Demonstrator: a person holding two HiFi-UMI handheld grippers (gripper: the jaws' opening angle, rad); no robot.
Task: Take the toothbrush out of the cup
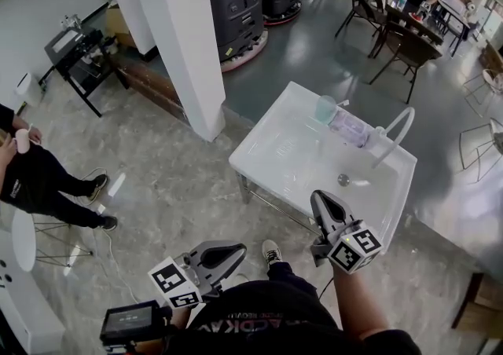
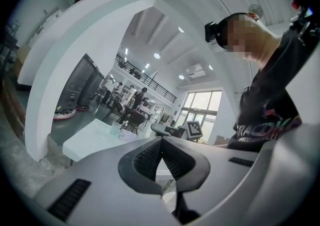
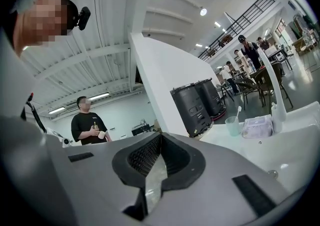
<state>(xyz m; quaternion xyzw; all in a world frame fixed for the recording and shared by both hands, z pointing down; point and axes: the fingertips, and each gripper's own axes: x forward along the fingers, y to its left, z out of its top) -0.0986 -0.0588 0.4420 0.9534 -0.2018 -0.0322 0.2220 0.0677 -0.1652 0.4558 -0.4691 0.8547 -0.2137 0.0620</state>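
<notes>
A white rectangular ceramic basin [image 1: 271, 159] on a metal frame stands on the grey floor of an open hall, beside a square white pillar [image 1: 185, 39]. At the basin's far edge sits a translucent pale-green plastic cup [image 1: 324, 108], upright, with the white-handled toothbrush [image 1: 341, 103] inside it, its end leaning out over the rim. Just beside the cup lies a clear plastic packet [image 1: 350, 127], and past that rises an arched white faucet [image 1: 398, 132]; a small round metal drain [image 1: 343, 180] marks the basin floor.

The grey left gripper [image 1: 239, 250] is held low, well short of the basin, its jaws pressed together at the tips with nothing between them (its own view shows the ribbed pads meeting). The grey right gripper [image 1: 317, 197] hangs over the basin's near edge, well apart from the cup, jaws likewise closed and empty. From the right gripper view, the cup [image 3: 232, 125] and toothbrush [image 3: 238, 113] show beyond the jaws, to the right. A bystander in black clothes [image 1: 35, 177] stands at the left, holding a white mug.
</notes>
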